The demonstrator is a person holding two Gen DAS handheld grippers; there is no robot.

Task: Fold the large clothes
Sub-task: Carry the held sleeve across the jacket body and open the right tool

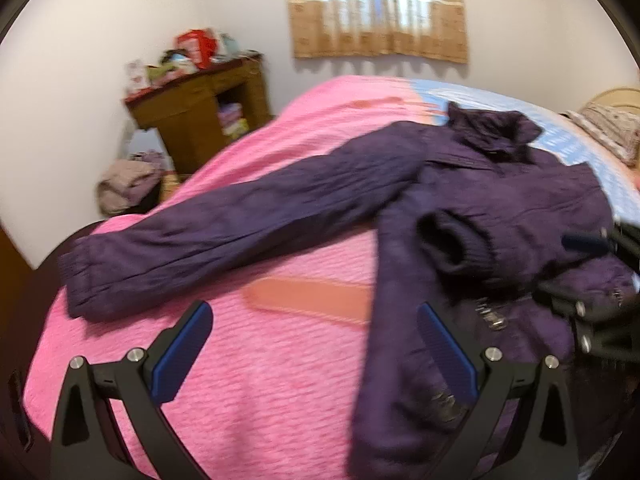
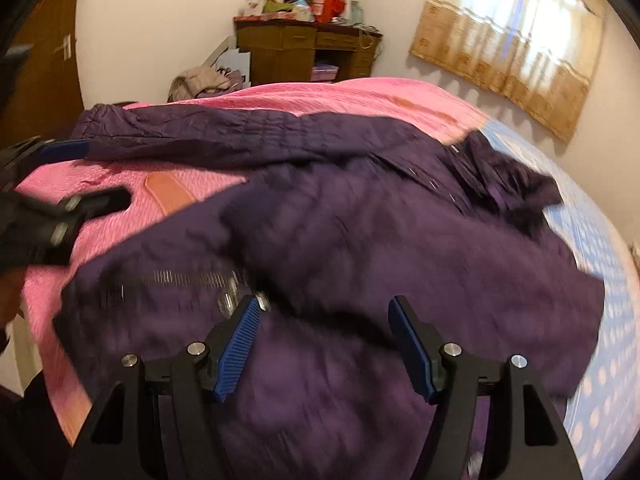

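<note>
Left wrist view showed a dark purple padded jacket spread on a bed covered with a pink quilt. One sleeve lay stretched straight toward the left edge of the bed, its ribbed cuff close to that edge. The other sleeve was folded in over the body, and its dark cuff rested on the chest. The collar pointed toward the far side of the bed, where the quilt met a light blue patterned sheet. An orange strip was stitched into the quilt just beside the jacket's near hem.

The left gripper hung above the near part of the bed with its blue-padded fingers spread wide apart and nothing between them; one finger stood over bare quilt and the other over the jacket's lower edge. At the right side of this view, part of the right gripper was visible over the jacket.

Right wrist view was blurred. It showed the right gripper over the jacket's body near the zipper, its fingers parted, with no cloth pinched between the pads.

Beyond the bed stood a brown wooden desk piled with boxes and bags, a heap of clothes on the floor beside it, and a tan curtain over a bright window on the far wall
</note>
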